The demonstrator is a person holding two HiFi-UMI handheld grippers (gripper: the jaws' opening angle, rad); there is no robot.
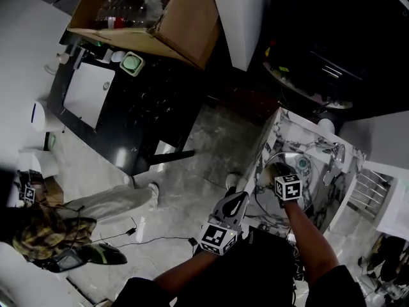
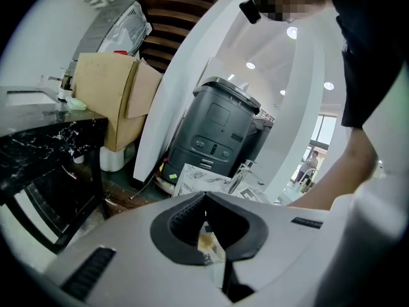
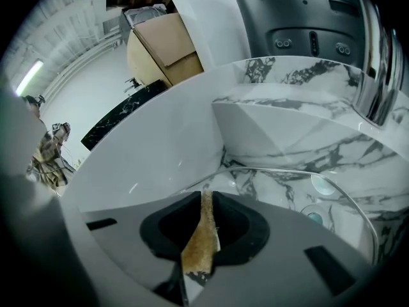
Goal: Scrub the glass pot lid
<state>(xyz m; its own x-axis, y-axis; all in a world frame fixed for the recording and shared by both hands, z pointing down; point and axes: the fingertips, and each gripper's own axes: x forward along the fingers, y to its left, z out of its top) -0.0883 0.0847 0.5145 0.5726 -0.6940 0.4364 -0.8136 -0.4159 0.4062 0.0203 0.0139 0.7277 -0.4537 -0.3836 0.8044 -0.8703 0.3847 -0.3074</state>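
- Glass pot lid (image 3: 275, 187): lying in the marble sink (image 1: 267, 136), directly under the right tongs (image 3: 206, 194).
- Right tongs: clamped on a thin brown scouring pad (image 3: 201, 238), held low over the lid near its rim.
- Left tongs (image 2: 206, 196): drawn together with nothing seen clamped, kept outside the sink edge, well apart from the lid.
- Progress: scrubbing is judged to be in hand. No suds or cleaned patch can be made out, so the share done cannot be told. The rest of the lid and a rinse are judged outstanding.
- Obstructions: faucet (image 3: 377, 75) just beside the working area, with the sink walls close around.
- Surroundings: black bench (image 1: 128, 117), cardboard box (image 1: 179, 24), grey bin (image 2: 217, 133).
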